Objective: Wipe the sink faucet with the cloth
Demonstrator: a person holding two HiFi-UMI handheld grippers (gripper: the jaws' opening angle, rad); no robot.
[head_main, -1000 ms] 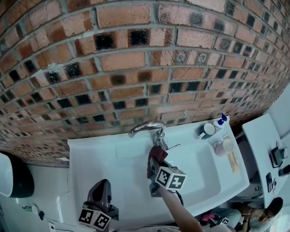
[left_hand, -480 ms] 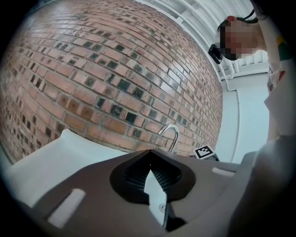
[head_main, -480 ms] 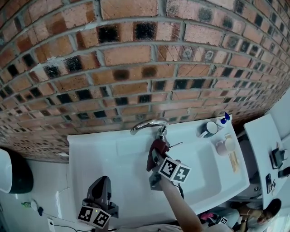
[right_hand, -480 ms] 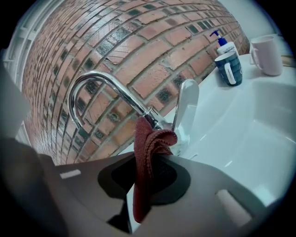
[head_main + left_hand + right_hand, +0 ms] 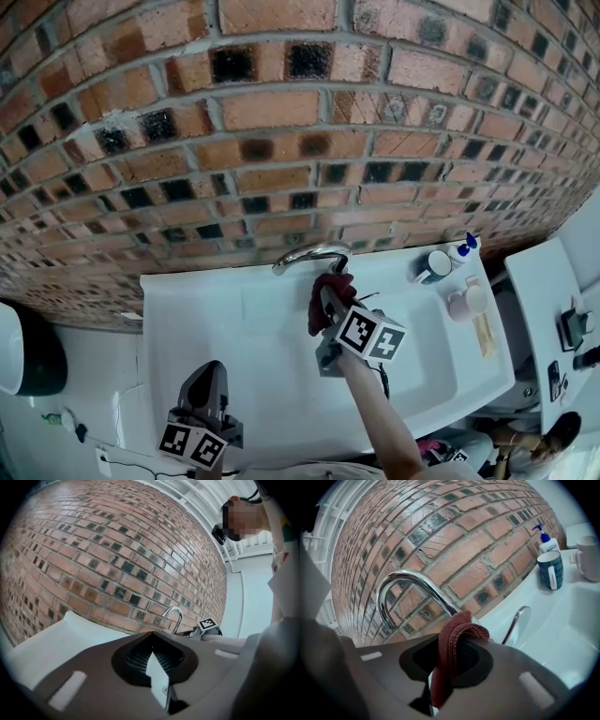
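Sink (image 5: 225, 319): white, set against the brick wall (image 5: 281, 112); its basin fills the lower middle of the head view.
Faucet (image 5: 307, 255): chrome and arched, at 12 o'clock on the sink's rear rim. The spout bends toward 10 o'clock, and a thin lever handle (image 5: 516, 620) sticks out on the 3 o'clock side.
Right gripper (image 5: 330, 307): over the basin just below the faucet, pointing toward 12 o'clock. Its fingers are clenched on the cloth. The person's arm (image 5: 375, 422) leads away from it toward 5 o'clock.
Cloth (image 5: 452, 644): dark red with a stitched edge, folded and pinched between the right fingers. A loop of it bulges out above them. Its top edge lies right against the lower part of the faucet, but actual contact cannot be told.
Left gripper (image 5: 208, 373): at 7 o'clock by the sink's front rim, well apart from the faucet and the cloth. Its fingers are pressed together with nothing between them.
Blue mug (image 5: 433, 267): on the sink's rim at 2 o'clock.
Soap bottle (image 5: 459, 248): white with a blue pump, just beside the blue mug on its wall side.
Pale mug (image 5: 464, 302): on the rim at 3 o'clock, near the blue mug.
Tabletop (image 5: 539, 281): white, beyond the sink at 3 o'clock, with small dark items too small to tell.
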